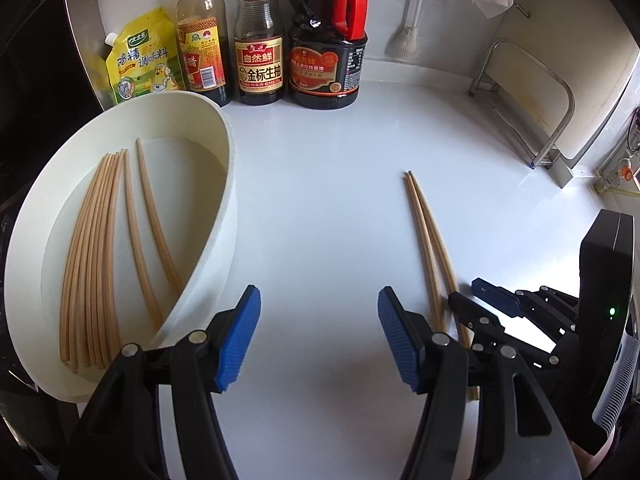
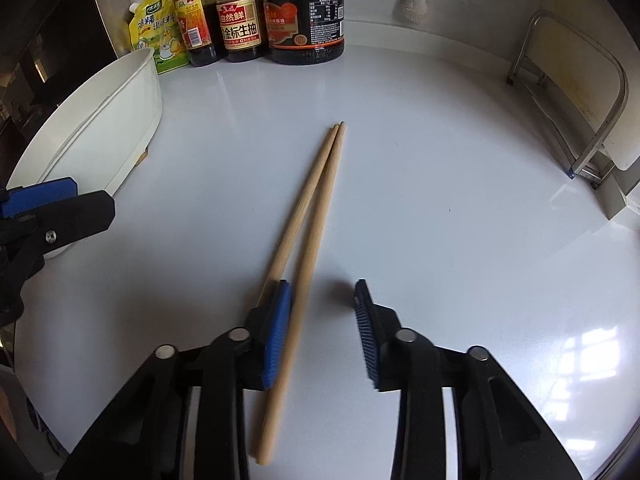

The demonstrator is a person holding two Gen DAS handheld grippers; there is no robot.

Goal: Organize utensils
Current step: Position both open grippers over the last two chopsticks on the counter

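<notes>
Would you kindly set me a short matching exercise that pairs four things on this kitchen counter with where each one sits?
Things:
1. loose chopstick pair
2. chopstick bundle
3. yellow pouch
4. red-capped jug

Places:
A. inside the white tub
B. on the bare counter
C. left end of the condiment row
D. right end of the condiment row

Pairs: 1-B, 2-A, 3-C, 4-D

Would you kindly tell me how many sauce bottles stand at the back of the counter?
3, in a row: the orange-labelled bottle beside the yellow seasoning pouch, the soy sauce bottle in the middle, and the red-handled jug rightmost. None seems hidden.
</notes>
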